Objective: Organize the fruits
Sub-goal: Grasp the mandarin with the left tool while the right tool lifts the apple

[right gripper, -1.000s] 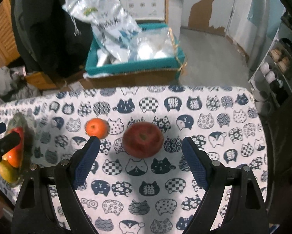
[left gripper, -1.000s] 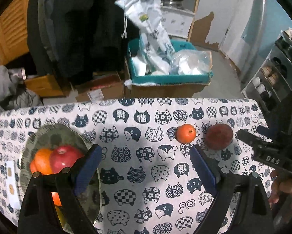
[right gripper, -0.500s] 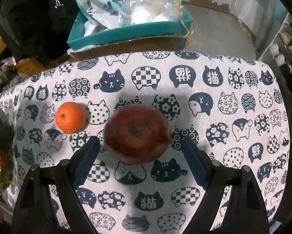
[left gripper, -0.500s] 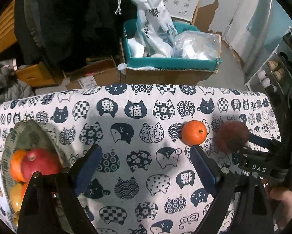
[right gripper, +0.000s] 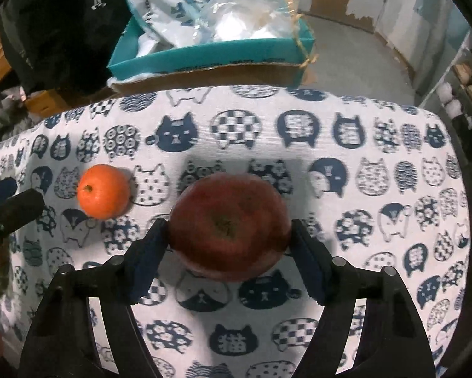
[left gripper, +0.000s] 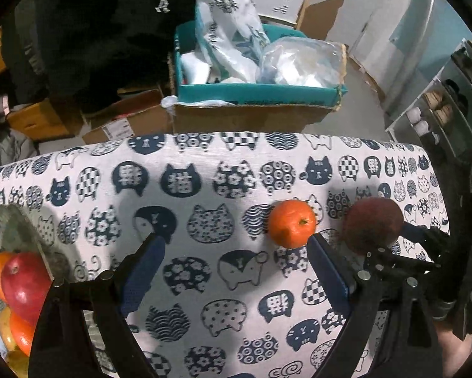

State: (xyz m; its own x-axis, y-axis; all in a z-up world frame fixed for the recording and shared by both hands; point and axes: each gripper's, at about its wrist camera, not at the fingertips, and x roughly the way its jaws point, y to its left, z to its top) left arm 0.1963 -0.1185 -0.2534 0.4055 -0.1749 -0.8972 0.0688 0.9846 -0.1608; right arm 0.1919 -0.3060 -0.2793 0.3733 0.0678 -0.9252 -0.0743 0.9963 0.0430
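Note:
A dark red apple (right gripper: pixel 229 225) sits on the cat-print cloth between the blue pads of my right gripper (right gripper: pixel 228 245). The jaws stand wide around it, pads close to its sides; contact is not clear. The apple also shows in the left wrist view (left gripper: pixel 374 225). An orange (right gripper: pixel 103 190) lies to its left, also in the left wrist view (left gripper: pixel 292 227). My left gripper (left gripper: pixel 236 271) is open and empty above the cloth, the orange just beyond its right pad. A bowl (left gripper: pixel 25 230) at far left holds a red apple (left gripper: pixel 25 286) and oranges.
Beyond the table's far edge stands a teal box (left gripper: pixel 258 93) with plastic bags on a cardboard carton. A shoe rack (left gripper: pixel 440 110) is at the right. My right gripper's frame (left gripper: pixel 403 264) shows in the left wrist view at the right.
My right gripper has moved forward and down so the dark apple now sits between its pads. My left gripper has moved right, toward the orange; the bowl slid to the frame's left edge.

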